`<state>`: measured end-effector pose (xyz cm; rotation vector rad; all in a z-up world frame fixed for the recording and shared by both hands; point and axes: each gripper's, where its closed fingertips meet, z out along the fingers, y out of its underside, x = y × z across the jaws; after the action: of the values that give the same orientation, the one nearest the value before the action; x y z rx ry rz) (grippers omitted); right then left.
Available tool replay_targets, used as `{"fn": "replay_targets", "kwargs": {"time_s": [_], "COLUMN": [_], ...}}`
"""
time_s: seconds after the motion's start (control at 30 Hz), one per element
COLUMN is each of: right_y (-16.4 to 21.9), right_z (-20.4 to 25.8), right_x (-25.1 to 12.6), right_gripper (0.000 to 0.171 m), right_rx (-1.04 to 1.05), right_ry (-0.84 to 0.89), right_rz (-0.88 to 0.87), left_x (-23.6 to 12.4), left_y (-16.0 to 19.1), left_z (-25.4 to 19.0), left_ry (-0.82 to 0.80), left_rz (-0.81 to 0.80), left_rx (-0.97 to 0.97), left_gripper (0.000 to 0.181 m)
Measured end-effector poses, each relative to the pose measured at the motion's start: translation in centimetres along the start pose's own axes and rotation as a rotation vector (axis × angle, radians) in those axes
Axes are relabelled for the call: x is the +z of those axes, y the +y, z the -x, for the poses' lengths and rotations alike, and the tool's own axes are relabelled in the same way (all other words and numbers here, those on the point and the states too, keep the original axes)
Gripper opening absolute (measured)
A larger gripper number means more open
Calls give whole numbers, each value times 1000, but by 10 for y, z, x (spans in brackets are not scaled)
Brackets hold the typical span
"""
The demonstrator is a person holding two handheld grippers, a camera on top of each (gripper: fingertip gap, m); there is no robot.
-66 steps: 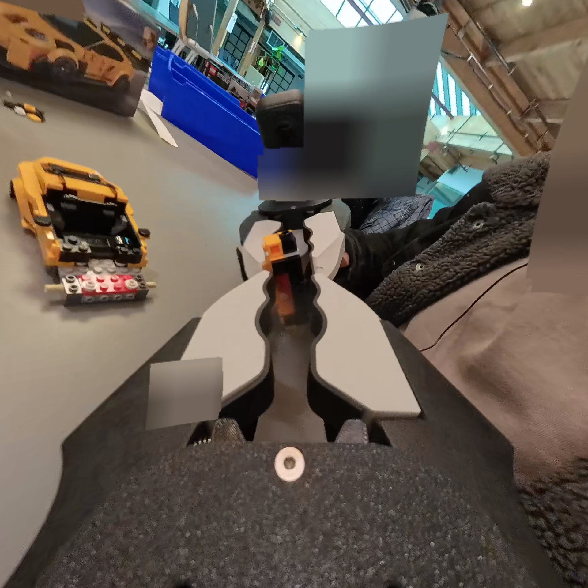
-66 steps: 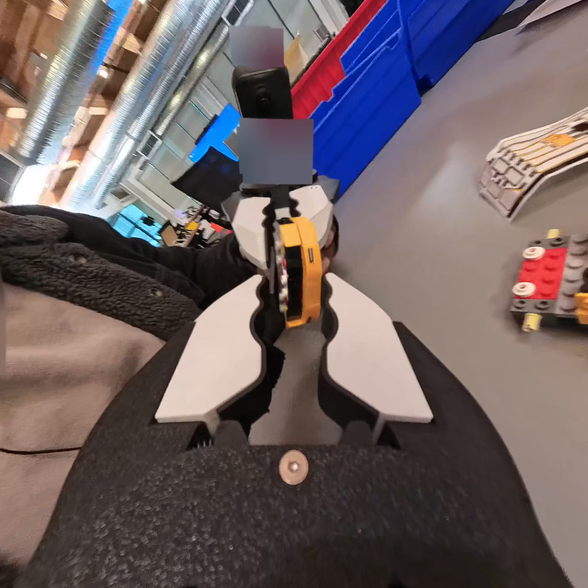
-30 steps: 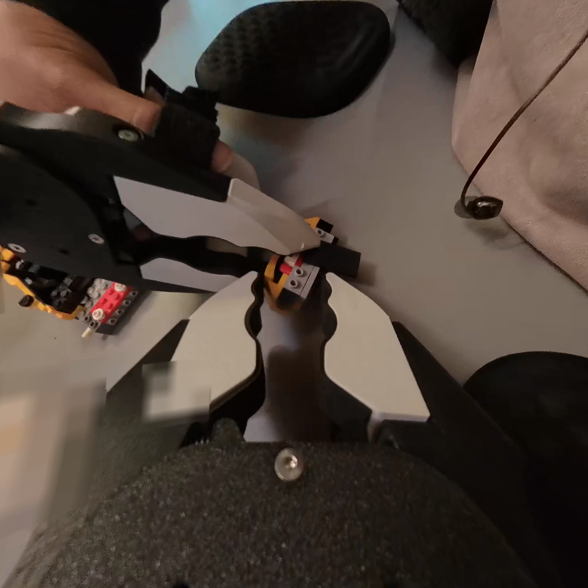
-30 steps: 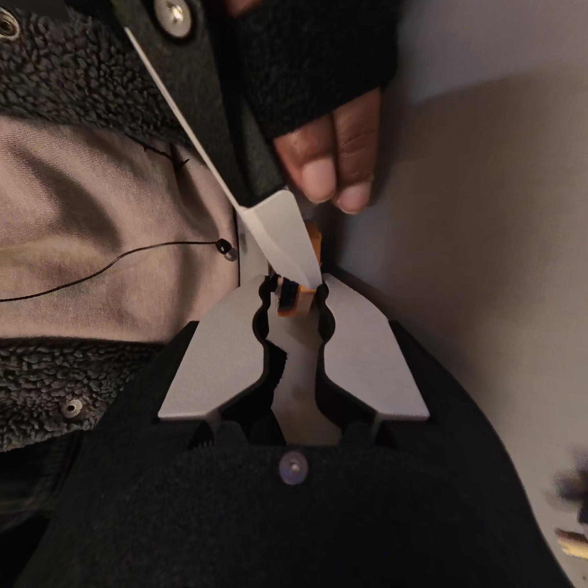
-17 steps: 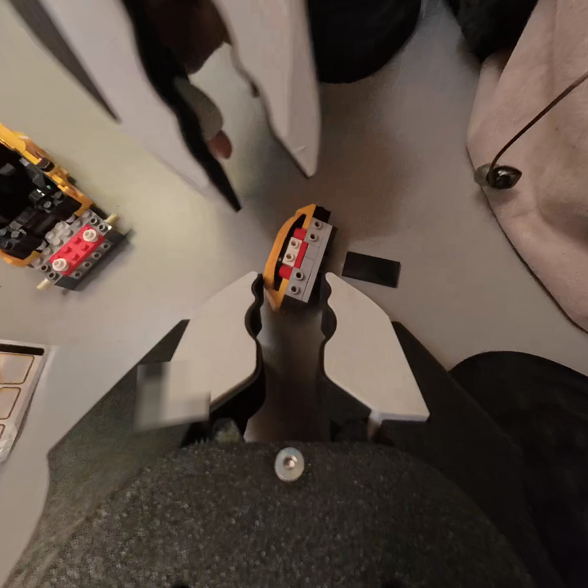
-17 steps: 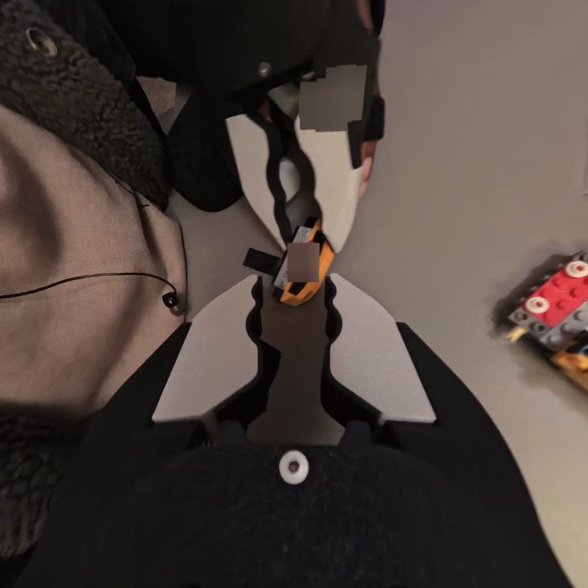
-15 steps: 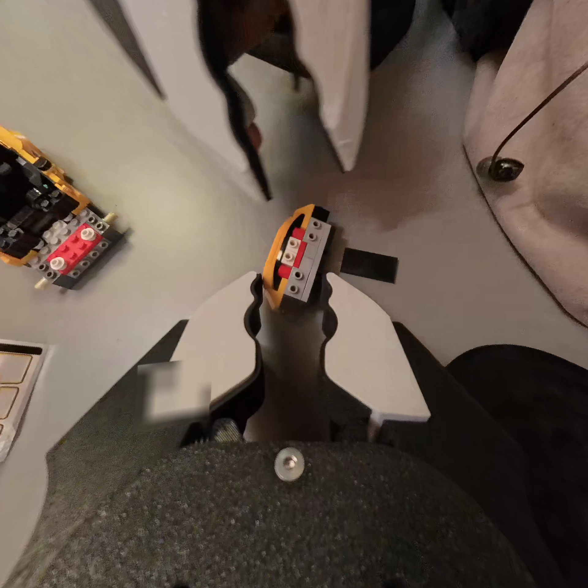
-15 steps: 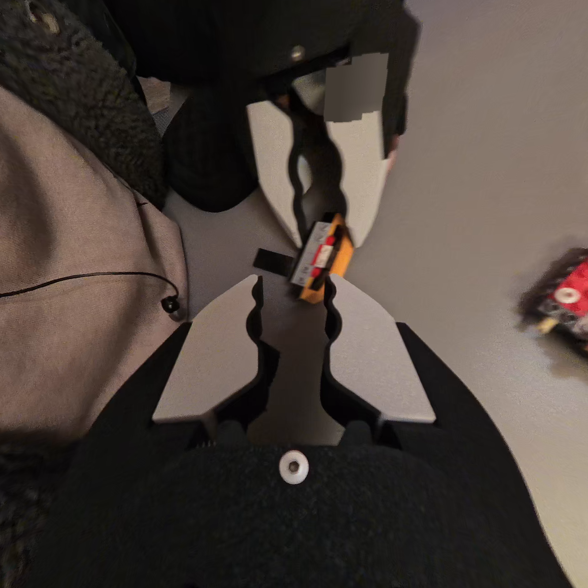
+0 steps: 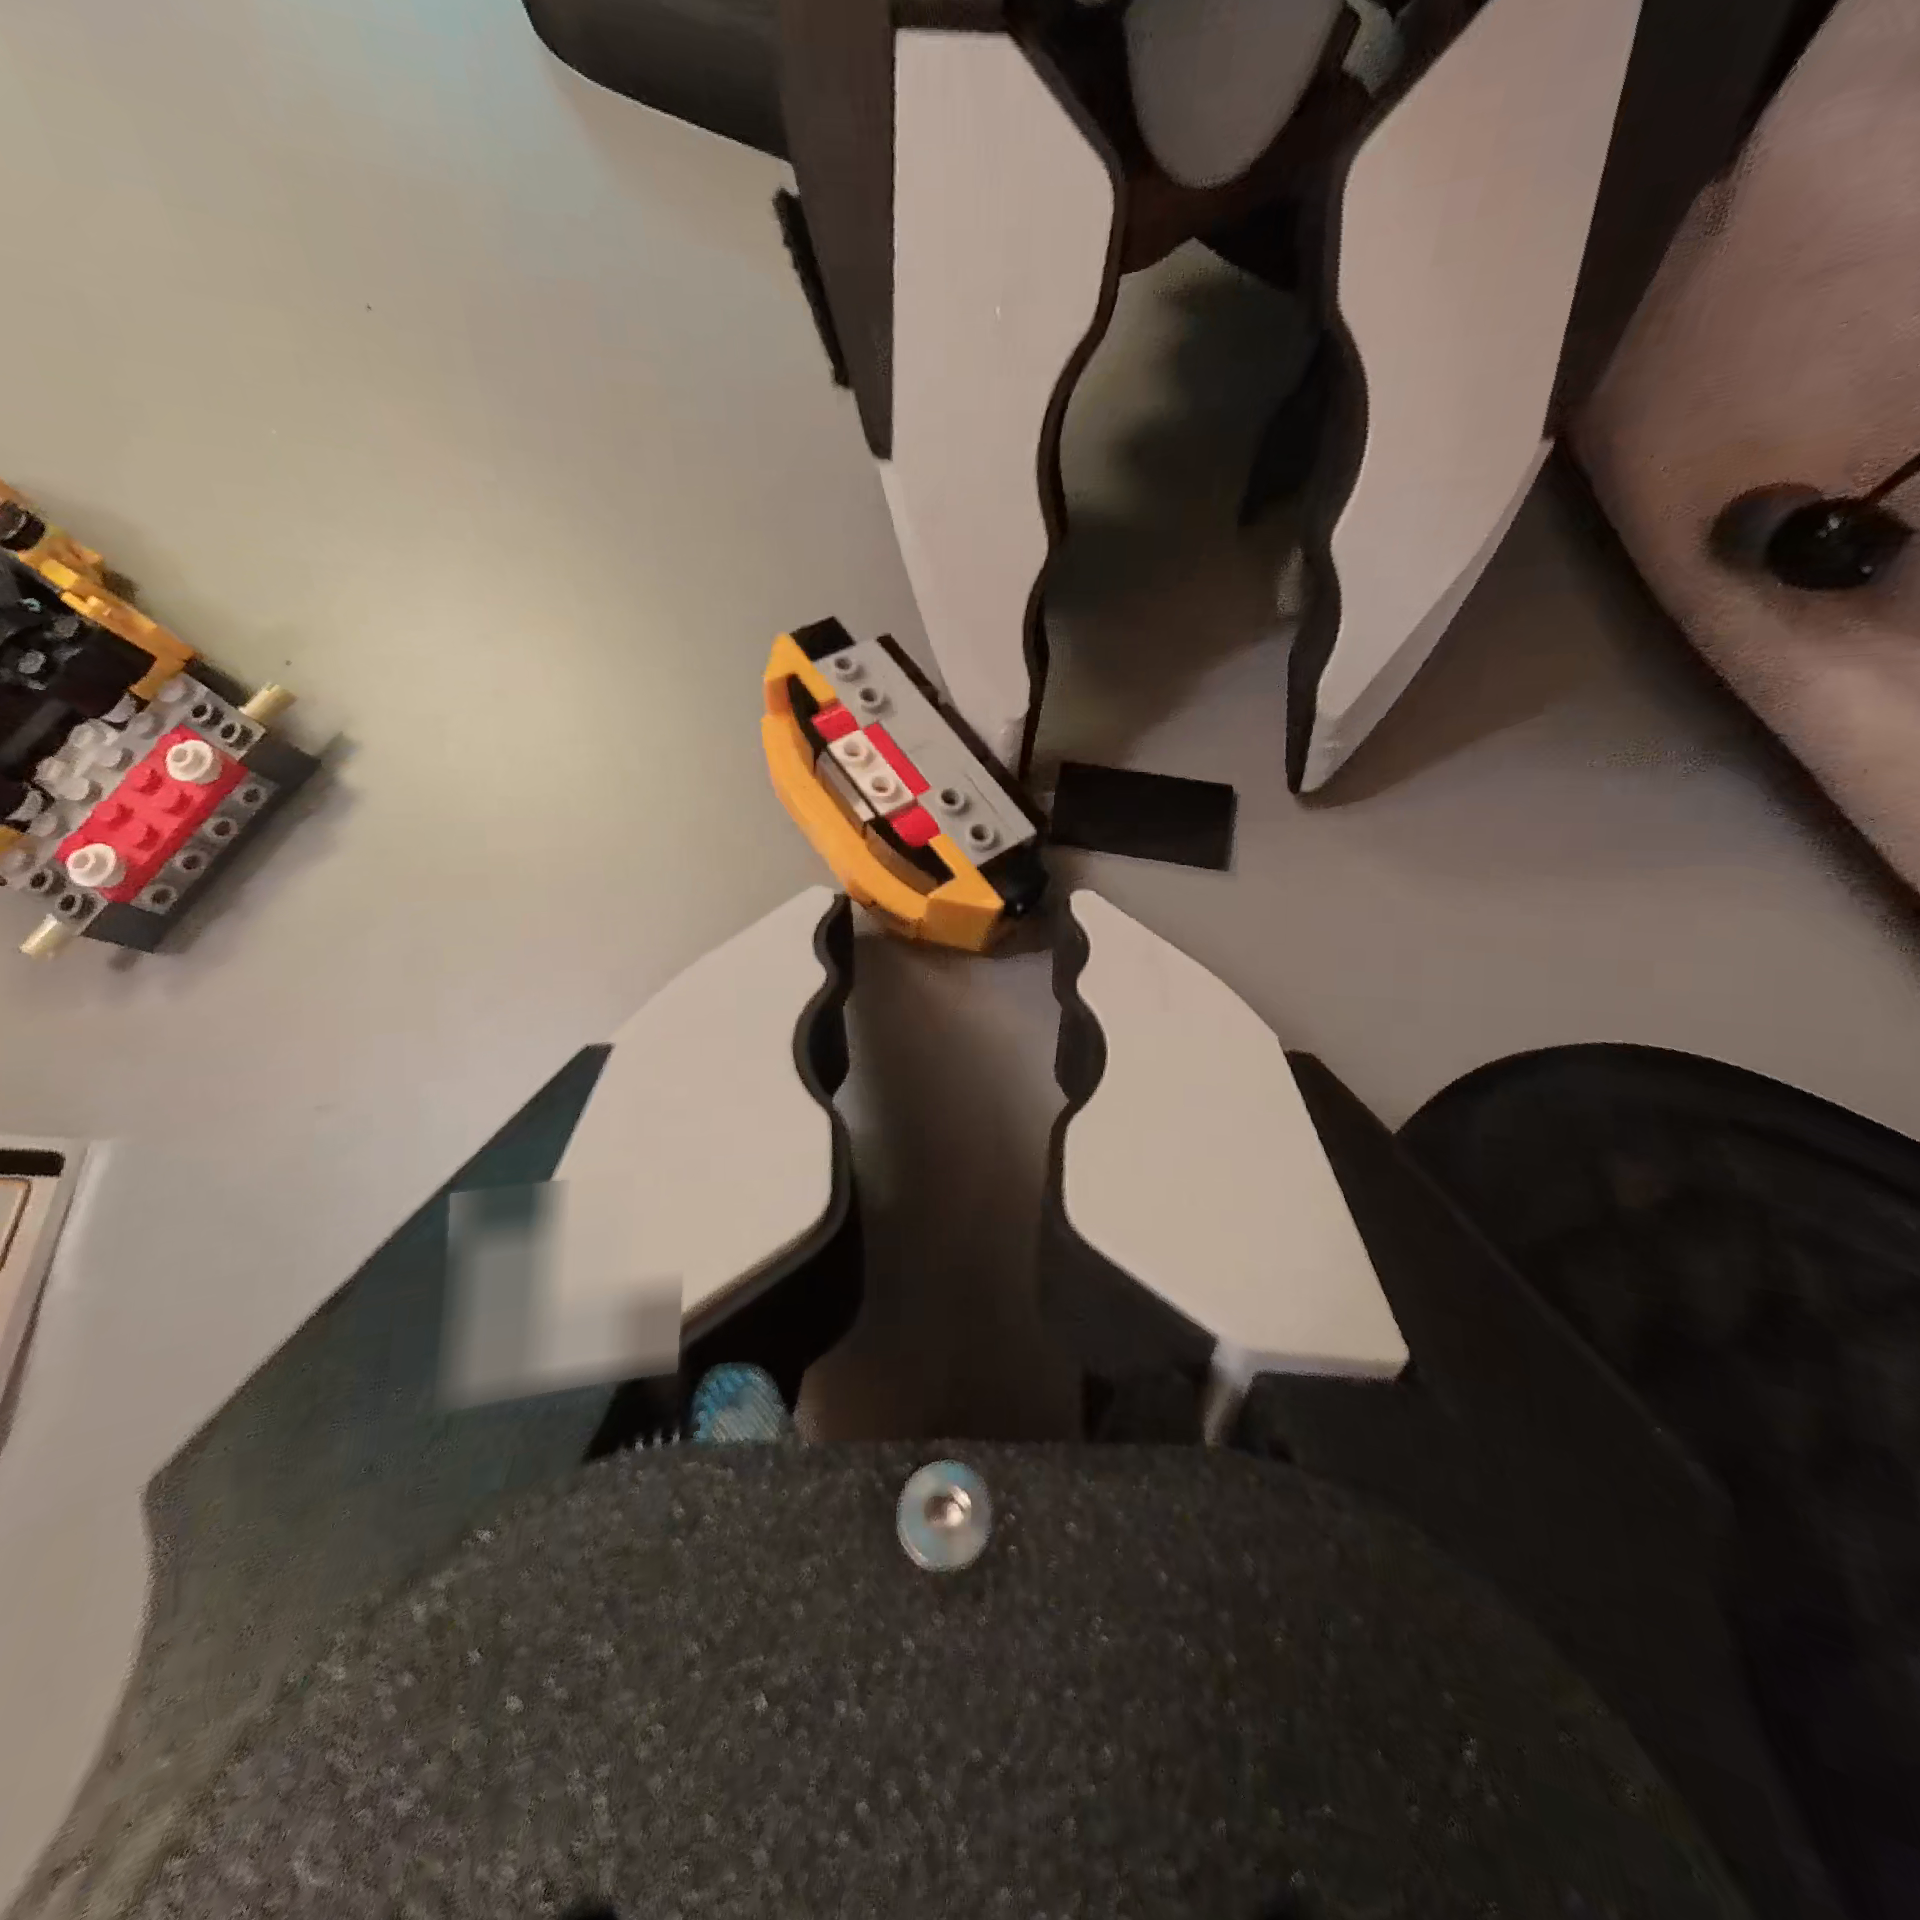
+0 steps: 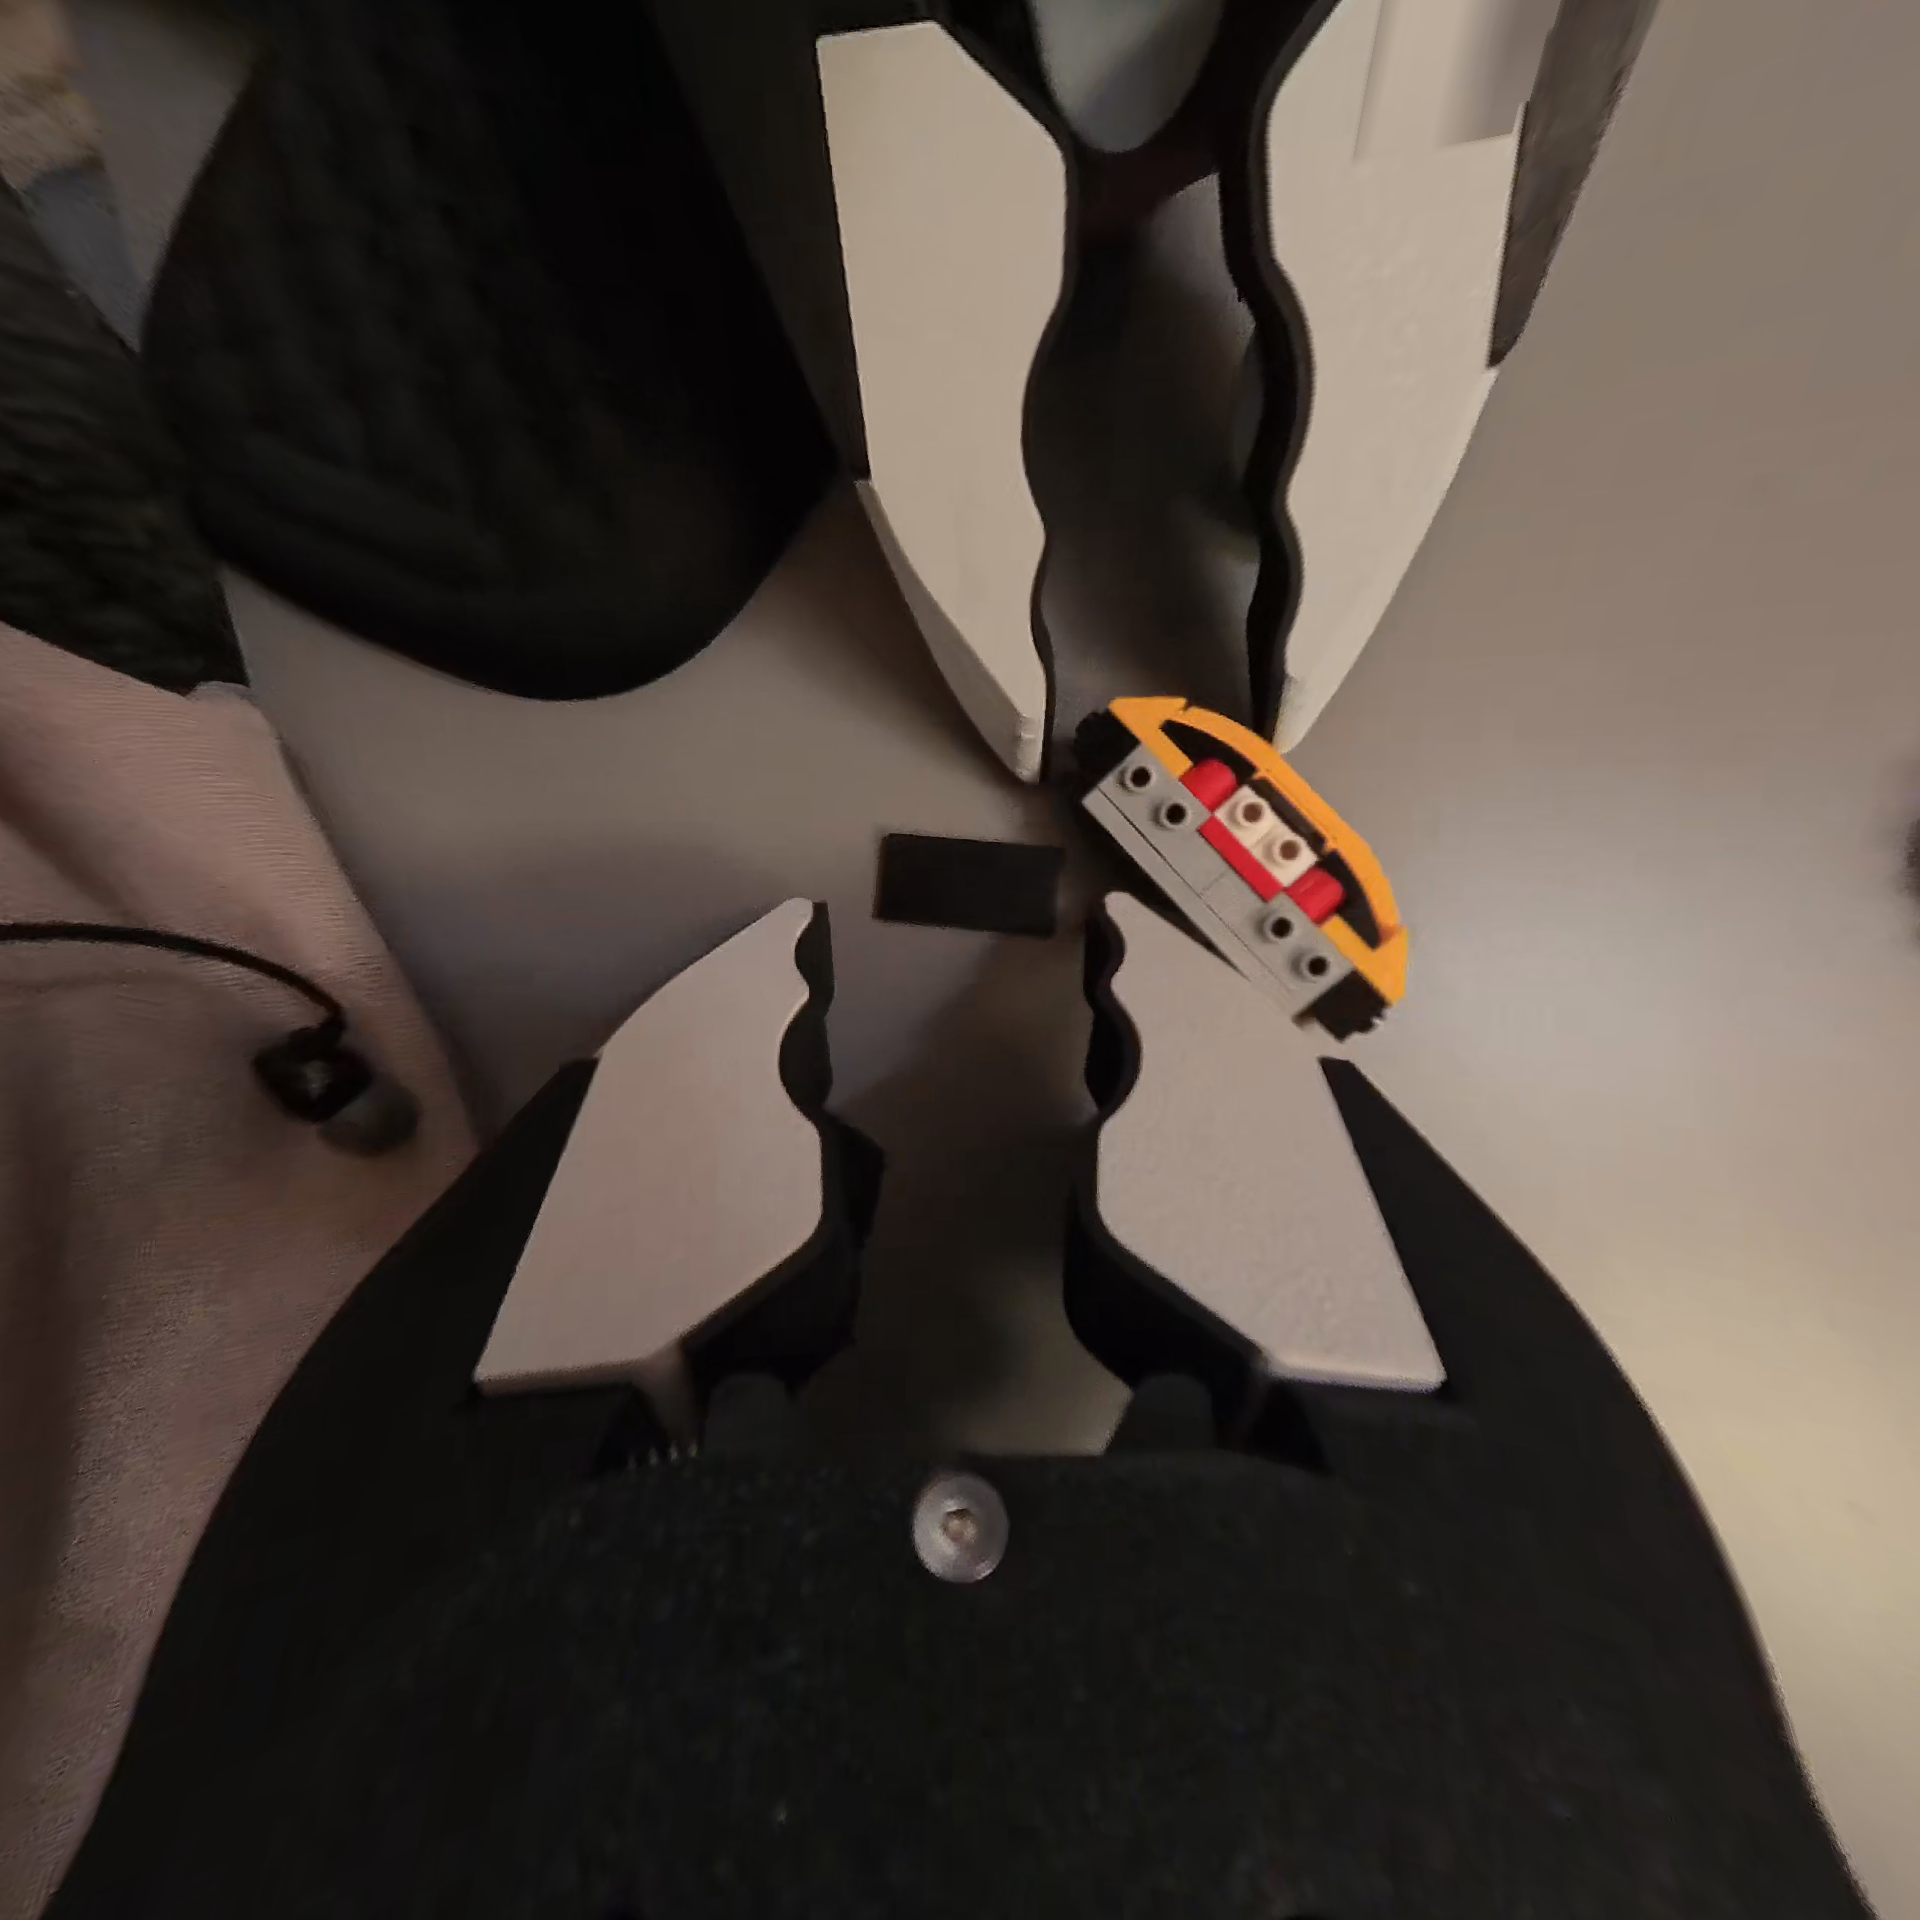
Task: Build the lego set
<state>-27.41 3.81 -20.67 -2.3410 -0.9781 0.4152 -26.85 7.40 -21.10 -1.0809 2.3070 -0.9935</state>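
An orange, grey and red lego sub-assembly [image 9: 894,790] lies studs-up on the grey table, just ahead of my left gripper [image 9: 956,914], which is open and not holding it. A flat black tile [image 9: 1143,816] lies right beside it. My right gripper [image 9: 1158,748] faces mine from the far side, open, with one fingertip close to the sub-assembly. In the right wrist view my right gripper [image 10: 961,914] is open with the black tile [image 10: 966,883] just ahead of its tips. The sub-assembly [image 10: 1247,862] lies to its right, by the left gripper [image 10: 1158,743].
The orange lego car chassis [image 9: 125,800], with red and grey plates at its end, sits on the table to the left. A sheet [image 9: 21,1226] shows at the left edge. A person's beige garment with a black earpiece on a cord [image 10: 322,1081] is close by. The left gripper's tips are roughly 4 cm from the right gripper's.
The sub-assembly, held up between both grippers earlier, has come down to the table and is let go. It has turned on the table. The right gripper has shifted over the black tile.
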Motion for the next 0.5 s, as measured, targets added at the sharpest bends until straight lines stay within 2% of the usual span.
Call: {"fn": "replay_targets", "kwargs": {"time_s": [0.23, 0.37, 0.5], "right_y": [-4, -3, -4], "right_z": [-1, 0, 3], "right_x": [6, 4, -12], "right_gripper": [33, 32, 32], "right_rx": [-28, -58, -203], "right_ry": [42, 39, 2], "right_rz": [-3, -6, -40], "left_x": [-1, -2, -1], "left_y": [-3, -7, -15], "left_z": [1, 1, 6], "left_ry": [-34, -32, -48], "left_rz": [-6, -16, -41], "left_rx": [-1, -22, -72], "left_gripper": [41, 44, 46]}}
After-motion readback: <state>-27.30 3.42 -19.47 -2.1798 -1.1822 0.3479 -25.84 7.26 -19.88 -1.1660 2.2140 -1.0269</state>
